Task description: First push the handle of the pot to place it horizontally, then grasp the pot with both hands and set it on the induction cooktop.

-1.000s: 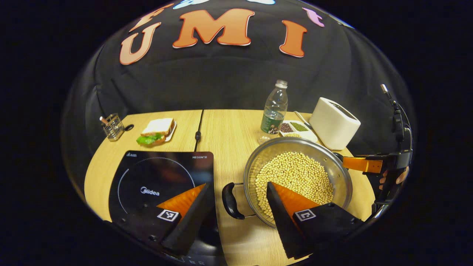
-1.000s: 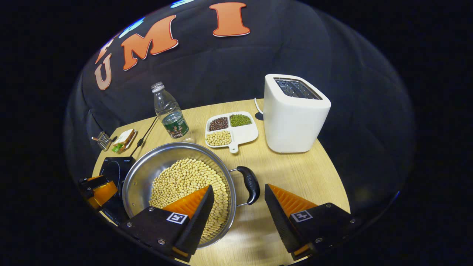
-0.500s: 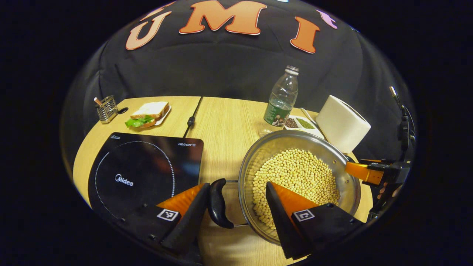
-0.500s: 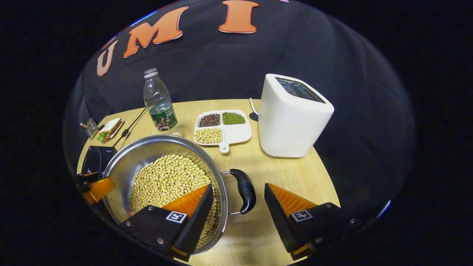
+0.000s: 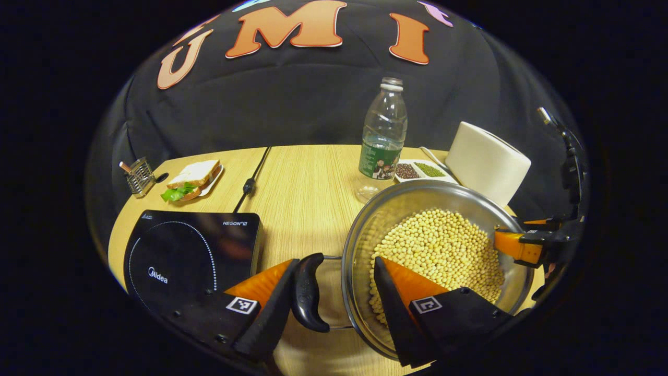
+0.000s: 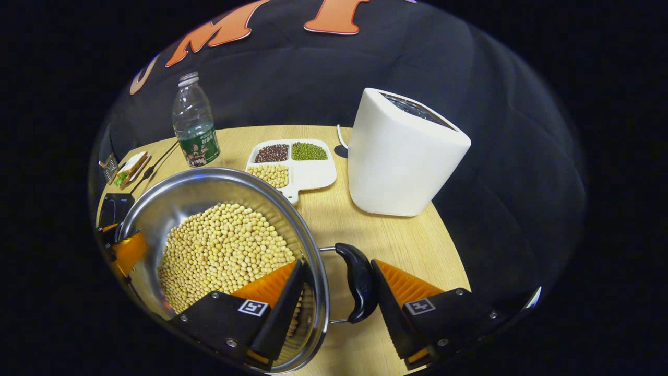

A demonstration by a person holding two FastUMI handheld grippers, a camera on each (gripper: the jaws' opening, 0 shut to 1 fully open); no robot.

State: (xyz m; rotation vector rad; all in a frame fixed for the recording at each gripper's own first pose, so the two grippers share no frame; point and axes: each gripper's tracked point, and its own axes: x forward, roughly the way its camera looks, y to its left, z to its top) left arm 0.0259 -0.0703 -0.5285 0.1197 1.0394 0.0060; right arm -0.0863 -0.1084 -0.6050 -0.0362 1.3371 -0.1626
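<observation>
L gripper (image 5: 334,292) jaws apart, straddling pot (image 5: 365,235) rim: outer finger touching the black L handle (image 5: 308,298), inner finger over the beans (image 5: 443,250). Not clamped yet. 1 s ago the handle sat mid-gap, now it's right against the outer finger.

R gripper (image 6: 336,292) same setup on the other side, jaws apart, outer finger touching R handle (image 6: 357,279), inner finger inside the rim. 1 s ago there was a clear gap between handle and finger, gone now. Seen from the L view, R gripper (image 5: 522,245) sits at the pot's far rim.

Pot on table (image 5: 302,188), right of cooktop (image 5: 188,250), not on it. Pot looms larger in both views vs 1 s ago. Bottle (image 5: 383,138), bean tray (image 6: 295,164), toaster (image 6: 402,151) behind the pot; sandwich (image 5: 190,180) at far left.
</observation>
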